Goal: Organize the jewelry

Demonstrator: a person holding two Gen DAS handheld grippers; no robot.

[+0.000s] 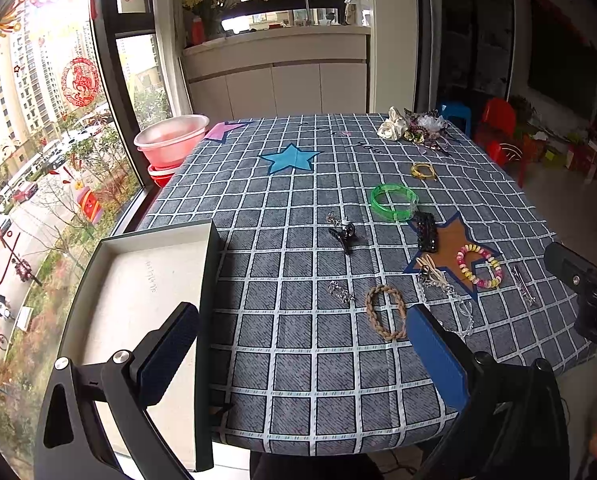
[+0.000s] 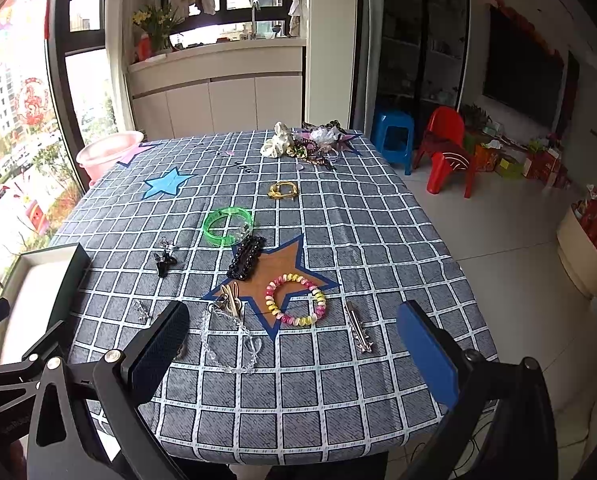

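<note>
Jewelry lies scattered on a grey checked tablecloth [image 1: 282, 320]: a green bangle [image 1: 394, 201] [image 2: 227, 226], a black beaded clip [image 1: 426, 231] [image 2: 245, 257], a colourful coil bracelet [image 1: 480, 266] [image 2: 296, 300], a brown braided bracelet [image 1: 385, 311], a clear bead necklace [image 2: 230, 340], a gold bracelet [image 2: 283, 190] and a silver clip [image 2: 358, 328]. An open white-lined box [image 1: 138, 300] sits at the table's left edge. My left gripper [image 1: 298, 356] is open and empty above the table's front, beside the box. My right gripper [image 2: 294, 344] is open and empty above the necklace and coil bracelet.
A pile of scrunchies and hair ties [image 2: 306, 144] sits at the far edge. A small black claw clip [image 1: 344, 236] and a silver chain piece [image 1: 340, 292] lie mid-table. Pink basins [image 1: 170, 140] stand by the window. A red chair [image 2: 446, 148] and blue stool [image 2: 392, 136] stand to the right.
</note>
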